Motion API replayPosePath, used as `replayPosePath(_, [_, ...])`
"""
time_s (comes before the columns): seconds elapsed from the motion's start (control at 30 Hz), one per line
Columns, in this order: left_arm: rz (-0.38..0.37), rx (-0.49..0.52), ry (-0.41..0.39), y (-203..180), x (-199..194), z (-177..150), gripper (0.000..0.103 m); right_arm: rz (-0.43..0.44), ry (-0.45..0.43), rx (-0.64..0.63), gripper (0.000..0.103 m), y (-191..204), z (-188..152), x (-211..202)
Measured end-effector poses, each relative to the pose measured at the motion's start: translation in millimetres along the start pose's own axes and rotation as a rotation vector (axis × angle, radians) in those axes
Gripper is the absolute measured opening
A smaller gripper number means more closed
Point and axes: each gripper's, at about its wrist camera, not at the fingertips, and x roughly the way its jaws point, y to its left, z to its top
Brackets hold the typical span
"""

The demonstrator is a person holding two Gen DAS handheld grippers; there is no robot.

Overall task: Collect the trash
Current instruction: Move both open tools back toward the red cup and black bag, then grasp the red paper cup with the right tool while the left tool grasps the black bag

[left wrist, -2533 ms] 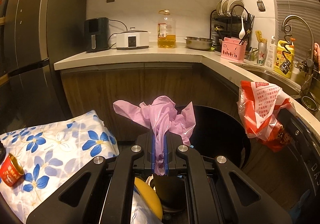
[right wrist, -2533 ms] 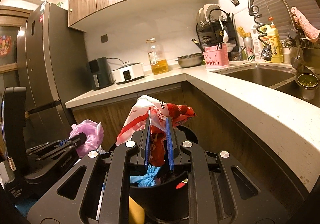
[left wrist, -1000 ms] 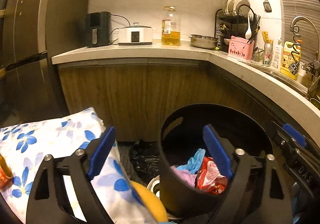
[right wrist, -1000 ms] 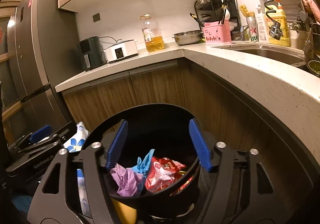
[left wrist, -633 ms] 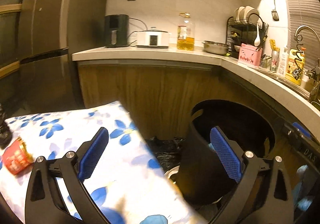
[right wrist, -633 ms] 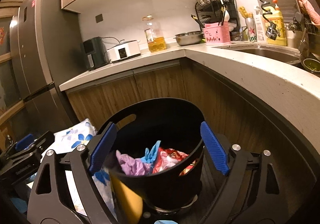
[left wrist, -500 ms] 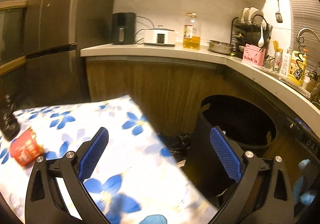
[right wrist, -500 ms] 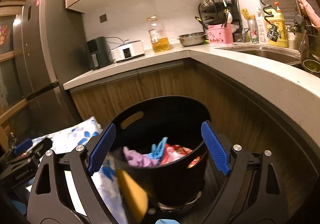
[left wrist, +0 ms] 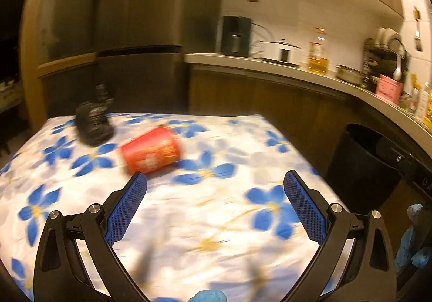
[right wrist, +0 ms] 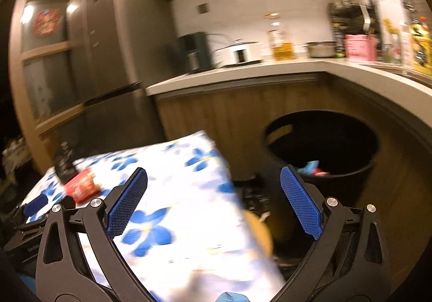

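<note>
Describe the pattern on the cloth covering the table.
White cloth printed with blue flowers with yellow centres; the left wrist view shows it best.

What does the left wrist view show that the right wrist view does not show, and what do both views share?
Only the left wrist view shows the open left gripper from behind, with nothing between its blue pads, and the full top of the blue-flowered white tablecloth.

Only the right wrist view shows the inside of the round black trash bin, with blue and red trash in it, and the open, empty right gripper, whose jaws have just been opening.

Both show the red paper cup on its side, the dark crumpled object beside it, the bin and the kitchen counter.
</note>
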Motion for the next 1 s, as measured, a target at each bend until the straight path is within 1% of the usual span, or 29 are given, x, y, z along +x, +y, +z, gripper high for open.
replayPosePath(0.13, [0.077,-0.035,-0.011,37,-10,-3,0.097,0.081,0.04,-0.05,0.098,47,-11,14])
replayPosePath(0.2, [0.11,-0.05,-0.013,54,-15,-5,0.097,0.136,0.063,-0.08,0.098,73,-16,23])
replayPosePath(0.3, [0.158,-0.094,-0.015,85,-22,-8,0.097,0.196,0.092,-0.131,0.098,107,-24,40])
replayPosePath(0.4, [0.19,-0.129,-0.018,110,-28,-9,0.097,0.253,0.124,-0.176,0.098,141,-30,59])
replayPosePath(0.5, [0.22,-0.148,-0.021,130,-32,-9,0.097,0.291,0.146,-0.212,0.098,166,-33,74])
replayPosePath(0.6, [0.234,-0.167,-0.026,144,-36,-9,0.097,0.331,0.163,-0.251,0.098,189,-35,89])
replayPosePath(0.77, [0.25,-0.193,-0.03,162,-36,-7,0.097,0.362,0.194,-0.302,0.098,215,-37,113])
replayPosePath(1.0, [0.256,-0.2,-0.036,169,-33,-3,0.097,0.365,0.224,-0.339,0.098,230,-42,139])
